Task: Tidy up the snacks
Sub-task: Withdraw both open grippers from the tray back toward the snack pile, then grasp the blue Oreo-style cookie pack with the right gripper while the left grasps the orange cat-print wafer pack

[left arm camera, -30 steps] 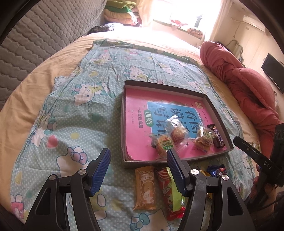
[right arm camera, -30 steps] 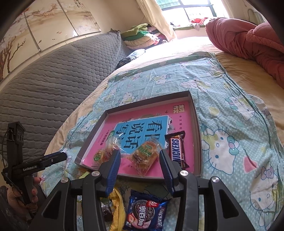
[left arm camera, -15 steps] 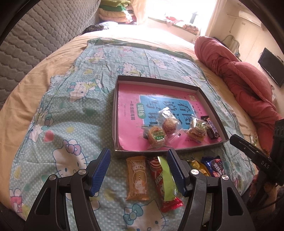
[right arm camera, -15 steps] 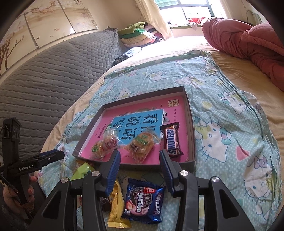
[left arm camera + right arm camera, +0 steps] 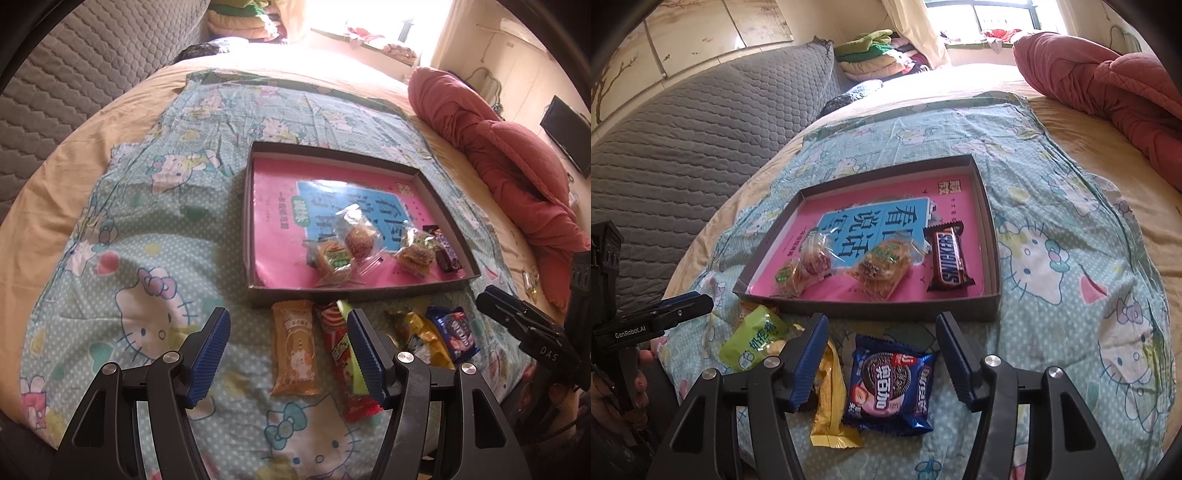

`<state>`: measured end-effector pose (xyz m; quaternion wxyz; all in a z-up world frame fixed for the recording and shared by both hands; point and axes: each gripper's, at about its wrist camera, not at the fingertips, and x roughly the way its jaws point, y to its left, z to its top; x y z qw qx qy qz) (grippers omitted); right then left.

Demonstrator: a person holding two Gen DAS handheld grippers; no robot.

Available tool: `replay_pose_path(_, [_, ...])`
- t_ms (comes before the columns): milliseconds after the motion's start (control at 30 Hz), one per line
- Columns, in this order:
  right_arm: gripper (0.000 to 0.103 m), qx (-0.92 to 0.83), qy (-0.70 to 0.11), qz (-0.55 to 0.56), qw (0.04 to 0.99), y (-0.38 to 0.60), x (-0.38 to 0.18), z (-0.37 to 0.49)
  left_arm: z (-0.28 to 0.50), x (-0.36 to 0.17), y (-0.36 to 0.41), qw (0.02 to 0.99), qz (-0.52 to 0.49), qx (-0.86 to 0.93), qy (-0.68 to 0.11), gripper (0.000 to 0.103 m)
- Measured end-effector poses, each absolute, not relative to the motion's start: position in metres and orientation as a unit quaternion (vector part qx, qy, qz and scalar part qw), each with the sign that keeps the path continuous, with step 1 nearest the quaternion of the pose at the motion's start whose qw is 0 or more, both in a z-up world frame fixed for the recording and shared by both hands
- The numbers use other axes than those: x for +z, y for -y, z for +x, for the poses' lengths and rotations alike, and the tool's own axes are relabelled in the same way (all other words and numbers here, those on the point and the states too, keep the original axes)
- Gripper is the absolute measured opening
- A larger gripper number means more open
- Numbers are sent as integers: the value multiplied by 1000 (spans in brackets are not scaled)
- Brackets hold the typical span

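A shallow grey box (image 5: pixel 362 293) (image 5: pixel 871 309) with a pink book cover as its floor lies on the bed. In it are three clear-wrapped pastries (image 5: pixel 882 267) and a Snickers bar (image 5: pixel 948 258). Loose snacks lie along its near wall: an orange packet (image 5: pixel 295 349), a red and green packet (image 5: pixel 341 350), a yellow packet (image 5: pixel 831 391), a green packet (image 5: pixel 755 339) and a blue Oreo packet (image 5: pixel 890 384) (image 5: pixel 456 332). My right gripper (image 5: pixel 882 356) hovers over the Oreo packet, its jaws opening, not touching it. My left gripper (image 5: pixel 290 354) is open above the orange packet.
The box and snacks rest on a teal cartoon-cat cloth (image 5: pixel 147 266) spread over a beige bed. A grey quilted headboard (image 5: pixel 683 140) runs along the left. A red quilt (image 5: pixel 517 173) is bunched at the right. Folded clothes (image 5: pixel 875 51) are stacked by the window.
Both grippers have drawn back from the box toward the loose snacks. The right gripper's jaws have widened over the Oreo packet. The left jaws kept their width.
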<state>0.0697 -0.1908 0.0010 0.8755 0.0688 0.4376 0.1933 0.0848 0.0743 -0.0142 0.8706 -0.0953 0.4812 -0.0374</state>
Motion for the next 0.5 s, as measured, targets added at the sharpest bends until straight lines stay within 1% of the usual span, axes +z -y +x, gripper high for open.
replay_pose_path(500, [60,176,-464,45,867,186,-12,61,74,-29,-87,858,-101,-26,-503,67])
